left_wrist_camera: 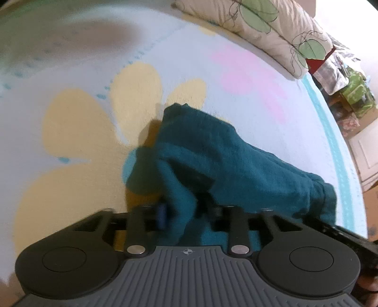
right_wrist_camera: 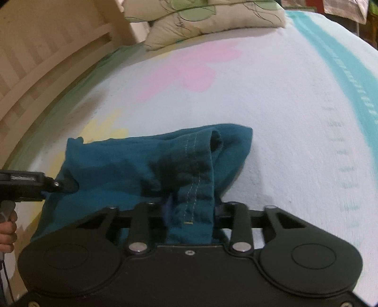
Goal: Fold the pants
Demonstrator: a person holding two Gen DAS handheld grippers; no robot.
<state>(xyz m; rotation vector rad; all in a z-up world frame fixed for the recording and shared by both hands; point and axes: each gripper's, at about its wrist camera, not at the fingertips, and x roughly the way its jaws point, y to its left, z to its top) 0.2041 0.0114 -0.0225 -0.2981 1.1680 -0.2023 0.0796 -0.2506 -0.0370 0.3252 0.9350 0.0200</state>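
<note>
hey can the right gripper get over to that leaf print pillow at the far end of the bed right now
Probably not as things stand: the right gripper is shut on the teal pants. The bedspread toward the pillow shows nothing in the way.

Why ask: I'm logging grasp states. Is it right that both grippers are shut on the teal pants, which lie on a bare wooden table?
Not quite. The surface is wrong: the teal pants lie on a flower-print bedsheet, with a pillow behind, as the right wrist view shows. The rest holds: the left gripper and right gripper are each shut on the fabric.
</note>
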